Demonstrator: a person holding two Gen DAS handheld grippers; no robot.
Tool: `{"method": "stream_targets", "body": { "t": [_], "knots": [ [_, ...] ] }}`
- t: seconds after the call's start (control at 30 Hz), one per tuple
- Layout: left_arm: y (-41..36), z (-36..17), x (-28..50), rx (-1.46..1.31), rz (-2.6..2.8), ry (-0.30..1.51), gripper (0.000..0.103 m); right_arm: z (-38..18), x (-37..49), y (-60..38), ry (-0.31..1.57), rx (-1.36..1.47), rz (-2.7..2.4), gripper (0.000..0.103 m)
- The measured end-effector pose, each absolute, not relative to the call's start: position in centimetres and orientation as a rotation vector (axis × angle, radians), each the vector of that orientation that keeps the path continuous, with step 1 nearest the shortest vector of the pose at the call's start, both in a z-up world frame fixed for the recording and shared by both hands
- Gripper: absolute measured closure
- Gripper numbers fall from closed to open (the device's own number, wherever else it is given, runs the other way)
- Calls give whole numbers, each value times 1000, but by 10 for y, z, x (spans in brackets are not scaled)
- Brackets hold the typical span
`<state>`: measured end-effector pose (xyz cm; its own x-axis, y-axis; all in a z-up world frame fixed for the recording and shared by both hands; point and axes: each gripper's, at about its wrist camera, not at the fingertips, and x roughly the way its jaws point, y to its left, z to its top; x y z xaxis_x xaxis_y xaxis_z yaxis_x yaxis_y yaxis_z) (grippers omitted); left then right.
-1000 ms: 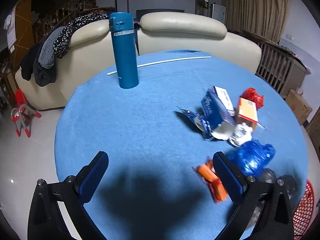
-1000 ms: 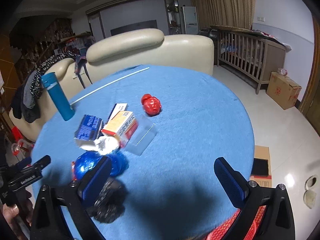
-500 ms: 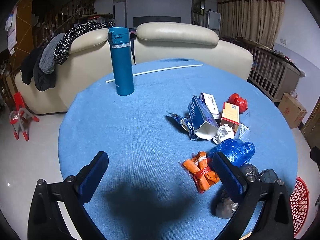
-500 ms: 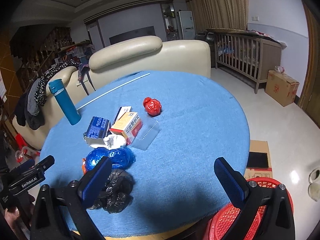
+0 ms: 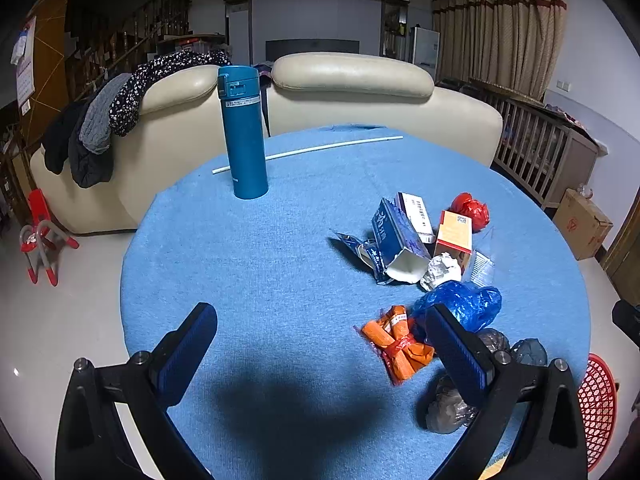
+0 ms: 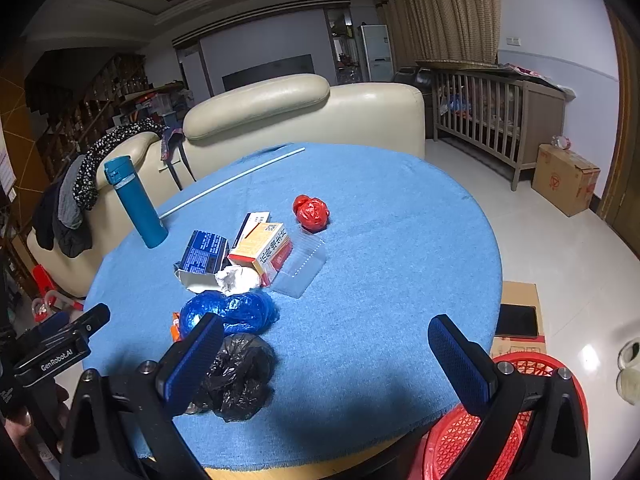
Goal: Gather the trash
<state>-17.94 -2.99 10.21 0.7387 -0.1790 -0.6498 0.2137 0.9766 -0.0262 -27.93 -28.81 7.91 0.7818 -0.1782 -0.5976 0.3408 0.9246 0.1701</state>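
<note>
Trash lies on the round blue table (image 5: 256,264): an orange wrapper (image 5: 398,342), a blue plastic bag (image 5: 464,304), a black bag (image 6: 236,376), a white paper wad (image 5: 440,270), a blue carton (image 5: 394,238), an orange box (image 6: 266,248), a clear plastic tray (image 6: 300,272) and a red crumpled bag (image 6: 312,208). My left gripper (image 5: 320,344) is open and empty above the table's near edge, left of the orange wrapper. My right gripper (image 6: 326,356) is open and empty, right of the black bag. A red basket (image 6: 500,424) stands on the floor below it.
A tall teal flask (image 5: 244,132) stands at the far left of the table. A thin white rod (image 5: 308,152) lies along the far edge. A cream sofa (image 5: 348,96) stands behind. A cardboard box (image 6: 566,178) and a wooden crib (image 6: 496,108) are at the right.
Both grippers have pulled back and risen from the table, so more of the table and the red basket show. Nothing on the table has moved.
</note>
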Motion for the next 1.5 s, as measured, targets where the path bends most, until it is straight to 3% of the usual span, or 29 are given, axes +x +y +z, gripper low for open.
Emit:
{"method": "stream_targets", "body": {
  "t": [1.5],
  "knots": [
    [-46, 109, -196, 77, -254, 678, 0, 74, -289, -292, 618, 273, -336, 0]
  ]
}}
